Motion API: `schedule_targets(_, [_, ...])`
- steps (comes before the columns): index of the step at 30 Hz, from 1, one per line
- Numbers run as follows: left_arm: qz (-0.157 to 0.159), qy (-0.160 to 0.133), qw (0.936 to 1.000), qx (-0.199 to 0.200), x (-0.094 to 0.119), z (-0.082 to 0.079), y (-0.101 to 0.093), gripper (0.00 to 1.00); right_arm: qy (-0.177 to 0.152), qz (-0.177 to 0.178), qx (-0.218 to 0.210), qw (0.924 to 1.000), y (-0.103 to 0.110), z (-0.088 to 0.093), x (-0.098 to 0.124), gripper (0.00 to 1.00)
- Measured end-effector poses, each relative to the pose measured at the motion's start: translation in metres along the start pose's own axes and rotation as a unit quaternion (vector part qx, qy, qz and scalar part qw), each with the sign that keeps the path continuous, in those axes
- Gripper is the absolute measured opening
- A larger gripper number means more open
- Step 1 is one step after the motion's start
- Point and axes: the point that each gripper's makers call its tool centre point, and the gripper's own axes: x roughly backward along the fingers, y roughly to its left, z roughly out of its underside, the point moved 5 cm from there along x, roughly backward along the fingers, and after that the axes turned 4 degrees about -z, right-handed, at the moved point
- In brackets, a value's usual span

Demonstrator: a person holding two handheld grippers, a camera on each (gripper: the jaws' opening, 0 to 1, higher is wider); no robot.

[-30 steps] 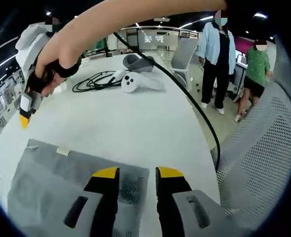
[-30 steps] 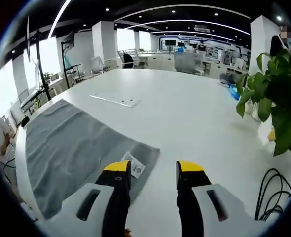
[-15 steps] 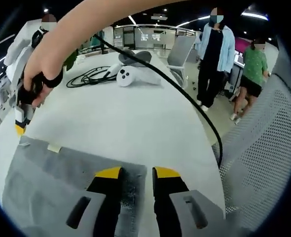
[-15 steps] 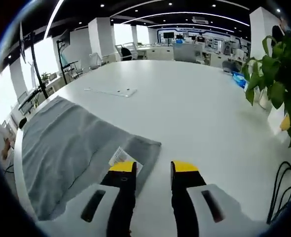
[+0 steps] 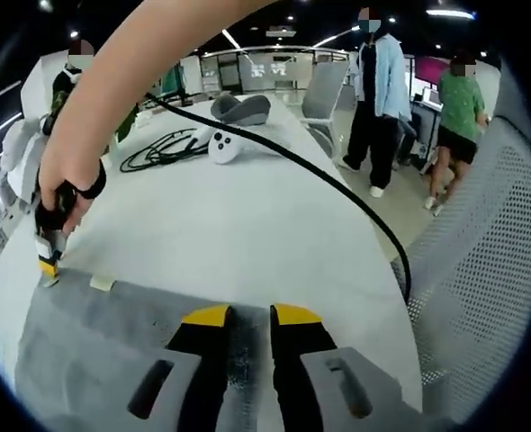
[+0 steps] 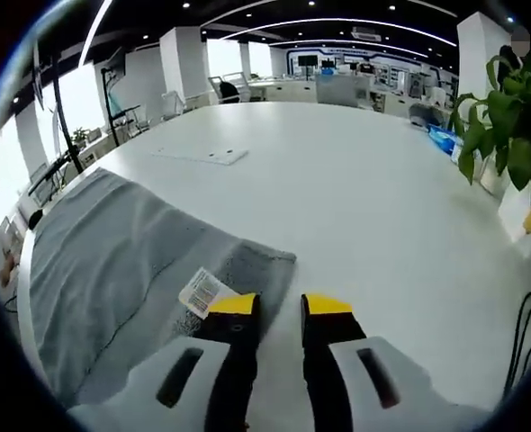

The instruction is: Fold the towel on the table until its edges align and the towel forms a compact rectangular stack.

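Open desk [image 6: 355,171]: broad bare white surface beyond the towel [image 6: 112,261], free to cross.
Far side: coiled black cables [image 5: 162,148] and white controller [image 5: 220,146], well apart from the towel.
Overhead: a black cable [image 5: 337,184] arcs across.
Desk edge: mesh chair [image 5: 481,270] just beside.
Right: potted plant [image 6: 508,117], possibly near the edge.

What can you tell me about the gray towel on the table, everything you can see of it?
The towel is gray, with a soft, looped terry look, and lies spread flat on the white table, not yet folded. A small white label with print sits near one corner. The right hand-held gripper has its jaws nearly closed at that corner's edge. In the left gripper view, the left hand-held gripper straddles the towel's edge near another corner. Whether either pinches the cloth is unclear.
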Motion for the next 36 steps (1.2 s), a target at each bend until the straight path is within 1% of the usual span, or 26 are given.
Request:
schedule_targets(3, [0.0, -0.006, 0.9999, 0.015, 0.0, 0.001, 0.0, 0.13, -0.002, -0.011, -0.003, 0.9999, 0.003, 0.0, -0.003, 0.06])
schedule_targets(5, [-0.003, -0.011, 0.9997, 0.022, 0.0, 0.001, 0.001, 0.11, -0.003, -0.01, -0.004, 0.9999, 0.003, 0.0, -0.006, 0.05])
schedule_targets(6, [-0.009, -0.009, 0.9997, 0.02, 0.001, 0.002, 0.003, 0.09, -0.003, -0.01, -0.007, 0.9999, 0.003, 0.0, -0.007, 0.05])
schedule_targets(7, [-0.008, -0.011, 0.9997, 0.02, 0.002, 0.001, 0.004, 0.09, -0.004, -0.01, -0.009, 0.9999, 0.002, 0.0, -0.007, 0.05])
schedule_targets(9, [-0.007, -0.012, 0.9994, 0.032, 0.002, 0.001, 0.005, 0.08, -0.006, -0.011, -0.018, 0.9998, 0.002, 0.0, -0.008, 0.04])
schedule_targets(11, [-0.011, -0.014, 0.9991, 0.037, 0.002, 0.002, 0.006, 0.05, -0.01, -0.005, -0.024, 0.9997, 0.002, 0.0, -0.008, 0.0])
schedule_targets(14, [-0.016, -0.015, 0.9984, 0.051, 0.002, 0.002, 0.007, 0.05, -0.014, -0.002, -0.03, 0.9994, 0.003, 0.0, -0.007, 0.0])
schedule_targets(20, [-0.027, -0.014, 0.9979, 0.057, 0.006, 0.002, 0.006, 0.04, -0.019, -0.005, -0.036, 0.9992, 0.007, -0.002, -0.003, 0.0])
schedule_targets(22, [-0.033, -0.02, 0.9968, 0.071, 0.009, -0.001, 0.007, 0.04, -0.018, -0.008, -0.035, 0.9992, 0.008, -0.005, -0.001, 0.0])
schedule_targets(24, [-0.031, -0.023, 0.9957, 0.084, 0.013, -0.004, 0.008, 0.04, -0.018, -0.006, -0.038, 0.9991, 0.009, -0.008, 0.003, 0.0])
schedule_targets(27, [-0.042, -0.036, 0.9928, 0.106, 0.019, -0.01, 0.012, 0.03, -0.022, -0.005, -0.042, 0.9989, 0.01, -0.013, 0.008, 0.0])
schedule_targets(32, [-0.048, -0.045, 0.9911, 0.116, 0.027, -0.013, 0.016, 0.03, -0.038, 0.002, -0.071, 0.9968, 0.011, -0.02, 0.016, 0.0])
schedule_targets(36, [-0.055, -0.057, 0.9882, 0.132, 0.032, -0.016, 0.018, 0.03, -0.046, 0.004, -0.068, 0.9966, 0.014, -0.027, 0.024, 0.0])
